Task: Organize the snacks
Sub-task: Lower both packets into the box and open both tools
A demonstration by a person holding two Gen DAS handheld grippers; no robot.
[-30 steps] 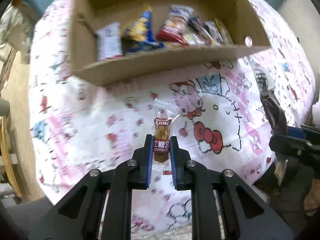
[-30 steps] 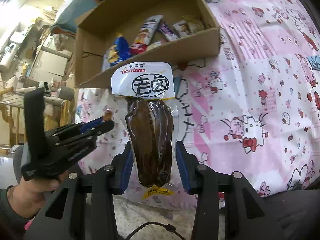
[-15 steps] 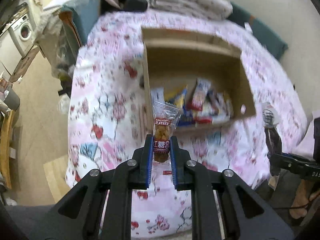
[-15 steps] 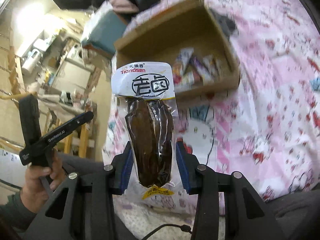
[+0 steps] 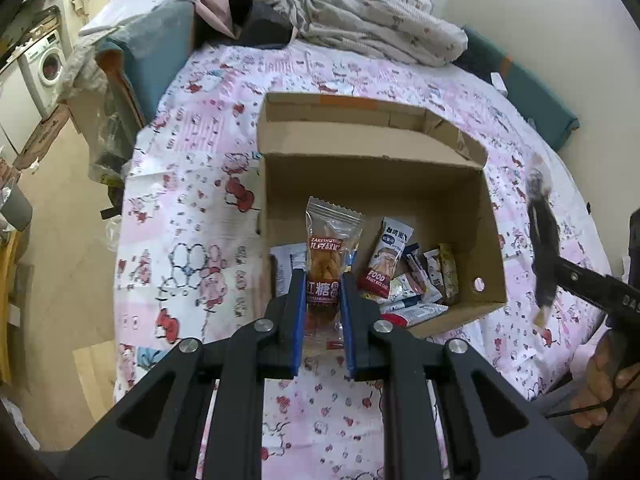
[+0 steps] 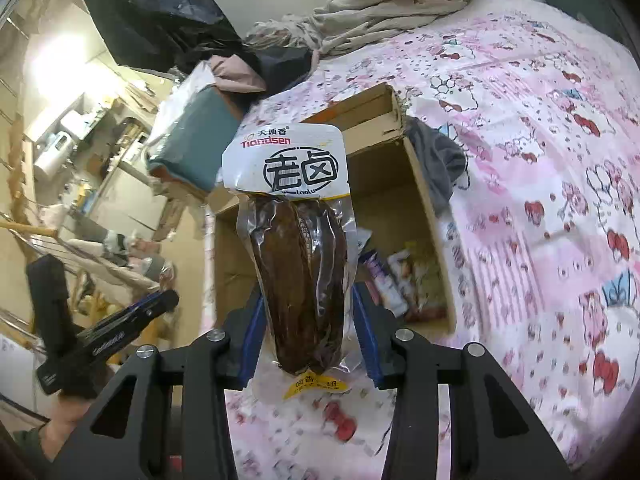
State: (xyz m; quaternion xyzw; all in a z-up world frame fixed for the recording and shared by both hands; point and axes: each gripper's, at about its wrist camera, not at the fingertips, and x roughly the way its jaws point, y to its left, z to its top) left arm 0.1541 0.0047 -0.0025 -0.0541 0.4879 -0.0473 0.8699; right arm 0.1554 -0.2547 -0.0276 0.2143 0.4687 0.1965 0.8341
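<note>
left tool (image 5: pixel 323 300): clamped tight on a small clear snack packet (image 5: pixel 326 264) with a red label, gripped at its lower half so the packet stands upright between the blue pads.
small packet's place: held in the air above the near left part of the cardboard box (image 5: pixel 376 184); it holds a brown twisted pastry.
right tool (image 6: pixel 308 320): closed partway on a long vacuum pack (image 6: pixel 298 248) of dark brown food, gripped at its lower half, its white printed top standing up.
long pack's place: in the air in front of the box (image 6: pixel 416 200), over the box's near left side as the right camera sees it.
box: open at the top, brown cardboard, resting on the bed; far flaps folded inward.
snacks in the box (image 5: pixel 408 280): a loose heap of small wrapped packets along the near wall and toward the right corner; the far half of the floor is bare cardboard.
bed (image 5: pixel 192 200): covered by a pink and white cartoon-print sheet.
bedding (image 5: pixel 380 28): a crumpled pale blanket and dark clothes piled at the far end of the bed.
dark cloth (image 6: pixel 440 164): draped over the right wall of the box in the right camera's view.
hands: a hand (image 5: pixel 604 384) grips the right tool's handle at the right edge of the left view; a hand (image 6: pixel 60 432) with a dark green sleeve holds the left tool's handle at the lower left of the right view.
room: a washing machine (image 5: pixel 46 68) at the far left.
</note>
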